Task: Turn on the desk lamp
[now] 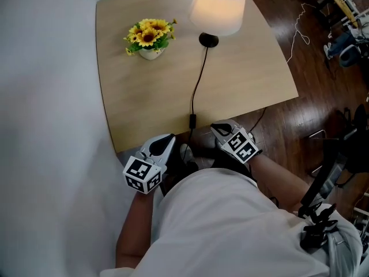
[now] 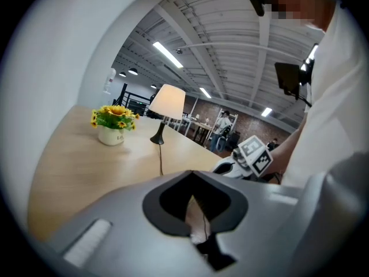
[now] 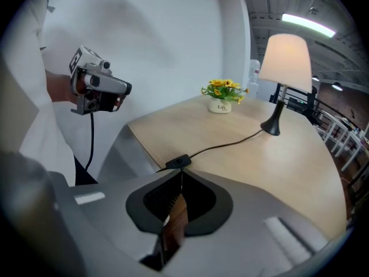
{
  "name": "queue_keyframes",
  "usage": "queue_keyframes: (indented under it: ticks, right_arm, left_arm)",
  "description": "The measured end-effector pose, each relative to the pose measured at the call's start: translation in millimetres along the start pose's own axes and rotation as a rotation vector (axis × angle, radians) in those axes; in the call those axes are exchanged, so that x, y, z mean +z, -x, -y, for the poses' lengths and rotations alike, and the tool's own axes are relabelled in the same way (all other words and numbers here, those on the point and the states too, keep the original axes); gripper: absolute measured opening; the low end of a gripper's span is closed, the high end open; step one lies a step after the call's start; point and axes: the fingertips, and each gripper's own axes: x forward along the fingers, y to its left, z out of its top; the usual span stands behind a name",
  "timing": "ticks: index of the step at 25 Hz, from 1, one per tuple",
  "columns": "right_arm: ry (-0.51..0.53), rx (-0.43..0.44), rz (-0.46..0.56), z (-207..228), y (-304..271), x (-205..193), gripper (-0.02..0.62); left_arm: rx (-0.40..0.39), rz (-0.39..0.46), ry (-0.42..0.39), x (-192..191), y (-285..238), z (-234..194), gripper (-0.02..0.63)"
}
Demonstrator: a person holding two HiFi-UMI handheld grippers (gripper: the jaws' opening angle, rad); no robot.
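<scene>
1. Left tongs (image 2: 193, 178): closed, jaws met tip to tip, nothing between them. They were held off the near edge of the tabletop (image 1: 248, 79), touching nothing.
2. Right tongs (image 3: 180, 175): also closed and empty, pointed down toward the near edge.
3. Inline switch (image 3: 179, 161): lay flat on the tabletop near its near edge, just beyond the right tongs' tips. A small black body, judged hard plastic and very light. It would likely skate on the smooth wood if nudged sideways, so it should be pressed straight down on its button with closed tips, not pinched.
4. Cord (image 1: 199, 79): thin, dark and limp, running from the switch to the lamp. Poor place to take hold, since a tug would drag the lamp.
5. Flower pot (image 1: 150, 39): far left, well apart from the cord.
6. Desk lamp (image 1: 218, 7): stood at the far side of the tabletop, with a small black base (image 1: 209, 39), a slim stem and a pale shade. Judged light and top-heavy, the shade thin and easily dented. The shade glowed, so the lamp looked already lit.
</scene>
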Motion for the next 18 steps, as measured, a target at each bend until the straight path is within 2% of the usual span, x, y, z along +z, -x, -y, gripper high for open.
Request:
queue_keyframes:
  ticks: [5,8,13,18]
  right_arm:
    - [-0.069,-0.072,0.008,18.7,27.0,-20.5,0.005]
    - [-0.098,-0.098,0.029,23.9,48.2,-27.3,0.005]
    - [-0.202,-0.121,0.109,39.1,117.7,-54.2,0.038]
    - [-0.204,-0.13,0.15,62.6,161.1,-84.0,0.066]
  left_arm:
    - [-0.073,-0.027,-0.012,-9.9,-22.2,0.1,0.019]
    - [-0.09,-0.036,-0.035,-13.4,-28.2,10.0,0.018]
    - [-0.061,-0.049,-0.069,-6.1,-31.7,60.3,0.018]
    - [-0.015,-0.036,-0.082,-5.0,-54.5,93.4,0.018]
